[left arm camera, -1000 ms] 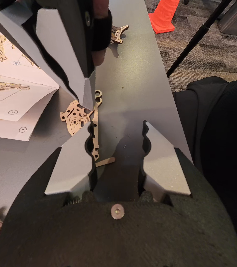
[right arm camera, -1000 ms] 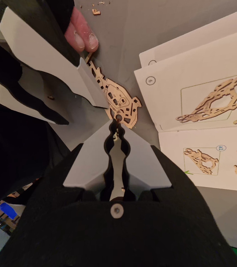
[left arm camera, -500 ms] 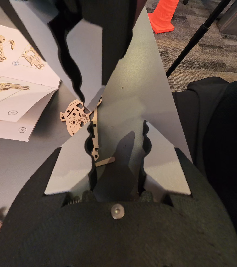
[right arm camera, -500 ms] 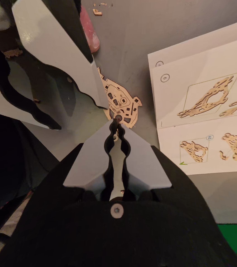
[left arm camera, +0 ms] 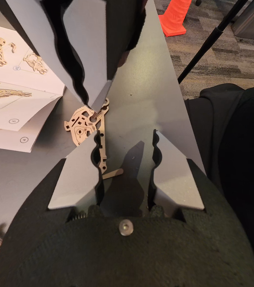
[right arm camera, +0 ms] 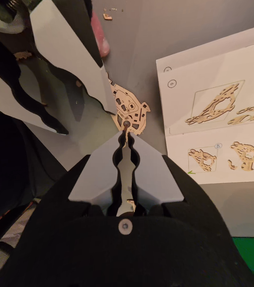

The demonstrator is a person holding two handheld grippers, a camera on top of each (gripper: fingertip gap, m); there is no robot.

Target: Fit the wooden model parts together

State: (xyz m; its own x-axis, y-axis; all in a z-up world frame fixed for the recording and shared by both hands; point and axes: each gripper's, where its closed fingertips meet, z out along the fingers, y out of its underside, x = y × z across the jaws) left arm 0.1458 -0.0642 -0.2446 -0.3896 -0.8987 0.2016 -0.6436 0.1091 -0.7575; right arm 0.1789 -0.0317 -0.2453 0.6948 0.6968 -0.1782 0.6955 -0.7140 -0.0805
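**On the tabletop: peg meets hole**

On the grey tabletop (left arm camera: 138, 77) a flat wooden plate (right arm camera: 132, 108) is lying. A small wooden peg (right arm camera: 125, 128) is pinched by the right gripper (right arm camera: 126, 134) at the plate's round hole (right arm camera: 126, 123). The left gripper (left arm camera: 125, 132) is spread wide, holding nothing. Next, the peg should probably be pushed straight in.

The place looked like an office or lab space set up for recording. A plain grey surface (left arm camera: 146, 77) stood on patterned grey carpet tile (left arm camera: 231, 54), with an orange traffic cone (left arm camera: 174, 17) and a black stand pole (left arm camera: 208, 42) beside it. An open instruction booklet (right arm camera: 216, 108) lay on the surface.
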